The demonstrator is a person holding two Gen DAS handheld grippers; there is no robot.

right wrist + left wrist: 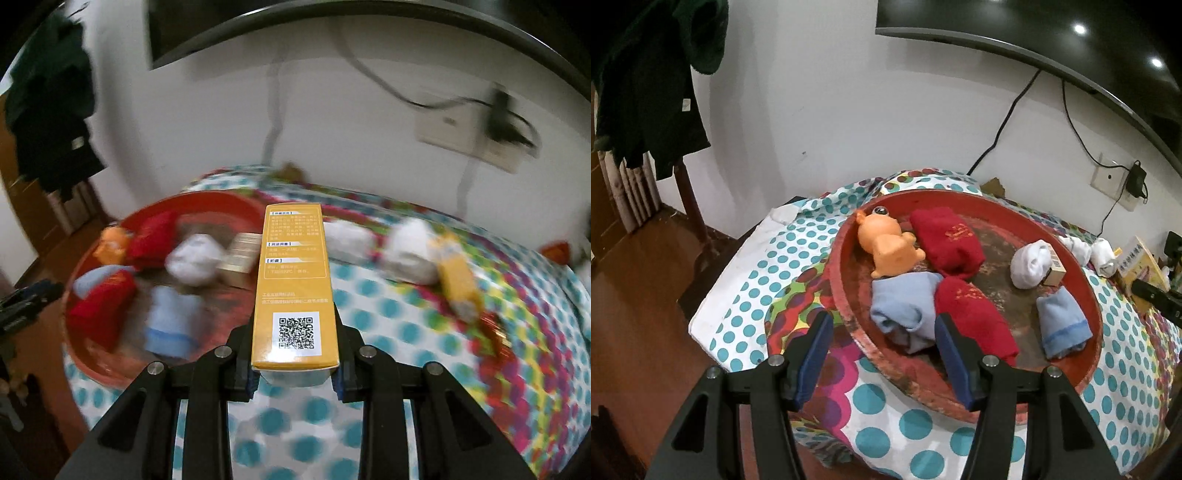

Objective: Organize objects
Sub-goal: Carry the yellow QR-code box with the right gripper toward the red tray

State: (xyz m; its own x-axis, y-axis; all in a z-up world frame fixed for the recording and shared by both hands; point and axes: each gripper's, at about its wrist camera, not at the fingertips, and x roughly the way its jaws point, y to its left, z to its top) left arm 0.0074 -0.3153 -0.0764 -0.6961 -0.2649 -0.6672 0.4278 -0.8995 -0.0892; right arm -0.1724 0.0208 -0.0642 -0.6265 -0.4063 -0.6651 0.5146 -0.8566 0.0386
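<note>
- While the right gripper point(295, 373) clamped a yellow box point(293, 288) lengthwise above the dotted cloth point(388, 332), its surroundings were blurred.
- Beside the red tray point(960, 402), the left gripper point(882, 354) hovered with jaws apart, empty, over a blue sock point(905, 306).
- Red socks point(945, 240) and an orange toy point(890, 243) lay in that tray.

Both wrist views look steeply down, close over the red tray point(849, 236), from opposite sides.

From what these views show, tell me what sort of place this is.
Probably a room in a home: a wall-mounted television above a table under a dotted cloth, dark clothes hanging by the wall, and a wooden floor.
</note>
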